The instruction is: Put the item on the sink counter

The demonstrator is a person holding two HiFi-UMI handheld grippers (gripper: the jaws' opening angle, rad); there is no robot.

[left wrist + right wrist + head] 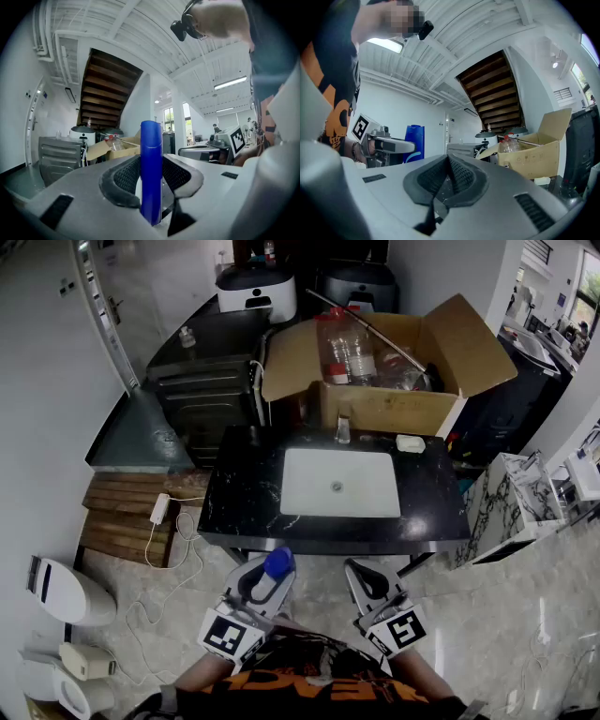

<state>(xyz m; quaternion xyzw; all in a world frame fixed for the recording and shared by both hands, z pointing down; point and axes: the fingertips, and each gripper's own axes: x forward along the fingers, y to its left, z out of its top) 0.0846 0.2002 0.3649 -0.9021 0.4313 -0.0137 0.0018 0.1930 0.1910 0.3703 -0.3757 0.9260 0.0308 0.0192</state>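
A blue bottle (278,562) stands upright between the jaws of my left gripper (265,579), which is shut on it. In the left gripper view the blue bottle (151,173) rises from between the dark pads (125,180). My right gripper (361,574) is shut and holds nothing; it hangs beside the left one, just short of the front edge of the black sink counter (244,493). The right gripper view shows its jaws (449,176) pressed together, with the blue bottle (414,143) off to the left. A white basin (339,482) is set into the counter's middle.
An open cardboard box (394,409) holding plastic bottles (347,352) stands behind the counter. A faucet (343,429) and a soap dish (410,442) are at the counter's back edge. A wooden pallet (122,521) with a white cable (159,510) lies left; a marble stand (511,502) is right.
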